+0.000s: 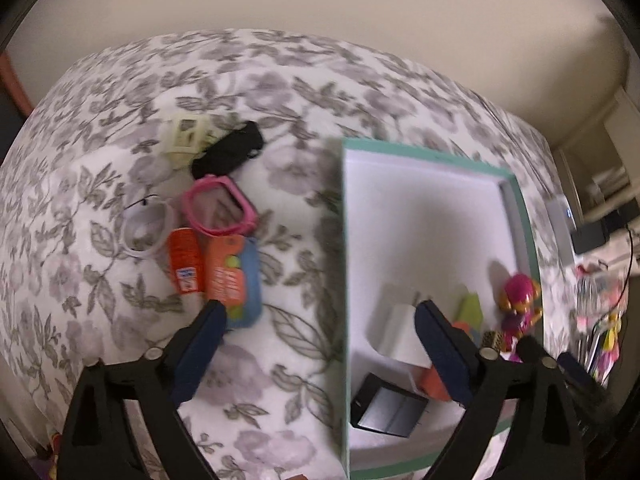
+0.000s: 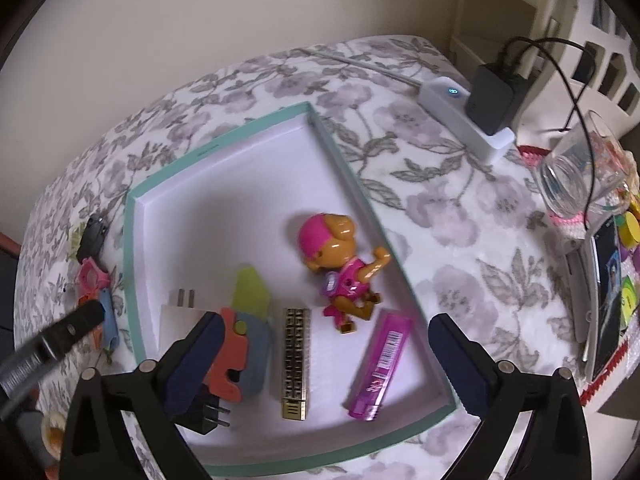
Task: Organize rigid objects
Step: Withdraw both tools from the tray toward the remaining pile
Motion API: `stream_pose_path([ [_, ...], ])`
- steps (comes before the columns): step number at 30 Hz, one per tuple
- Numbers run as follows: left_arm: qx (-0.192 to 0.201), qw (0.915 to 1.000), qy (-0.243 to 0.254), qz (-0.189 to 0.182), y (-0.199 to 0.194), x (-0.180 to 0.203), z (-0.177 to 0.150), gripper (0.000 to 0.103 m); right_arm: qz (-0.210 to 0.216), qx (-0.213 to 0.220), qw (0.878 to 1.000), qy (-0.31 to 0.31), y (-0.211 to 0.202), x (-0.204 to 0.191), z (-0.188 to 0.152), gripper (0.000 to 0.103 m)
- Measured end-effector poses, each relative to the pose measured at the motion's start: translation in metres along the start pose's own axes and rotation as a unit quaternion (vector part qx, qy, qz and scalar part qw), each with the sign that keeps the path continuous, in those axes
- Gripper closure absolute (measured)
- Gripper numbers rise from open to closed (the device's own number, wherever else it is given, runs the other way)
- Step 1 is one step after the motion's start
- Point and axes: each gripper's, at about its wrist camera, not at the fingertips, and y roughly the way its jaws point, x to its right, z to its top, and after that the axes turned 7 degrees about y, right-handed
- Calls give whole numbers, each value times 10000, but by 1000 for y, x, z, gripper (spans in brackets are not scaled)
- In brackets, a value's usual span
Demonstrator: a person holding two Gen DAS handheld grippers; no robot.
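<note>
A teal-rimmed white box (image 1: 520, 216) (image 2: 132, 240) lies on the floral cloth. In it are a pink toy dog (image 2: 340, 264), a purple lighter (image 2: 380, 364), a gold bar (image 2: 296, 360), an orange and blue card (image 2: 236, 356), a white charger (image 1: 404, 332) and a black plug (image 2: 206, 408). Left of the box lie pink goggles (image 1: 218, 208), an orange and blue package (image 1: 228, 276), a white ring (image 1: 146, 232), a black case (image 1: 228, 150) and a cream piece (image 1: 186, 138). My left gripper (image 1: 320, 340) is open over the box's left rim. My right gripper (image 2: 324, 352) is open above the box.
A white power strip (image 2: 464, 116) with a black adapter (image 2: 494, 100) and cable lies at the back right. A glass jar (image 2: 580, 168) and a tablet (image 2: 604, 292) with colourful bits stand at the right edge. A wall is behind.
</note>
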Motion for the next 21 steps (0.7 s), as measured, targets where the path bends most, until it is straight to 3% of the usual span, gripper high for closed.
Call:
stream_pose_path([
  [8, 212, 9976, -654, 115, -11, -46, 5, 6, 277, 102, 9986, -447, -2, -40, -9, 0],
  [21, 349, 9819, -1528, 1066, -29, -145, 14, 6, 763, 246, 9911, -1064, -7, -116, -27, 0],
])
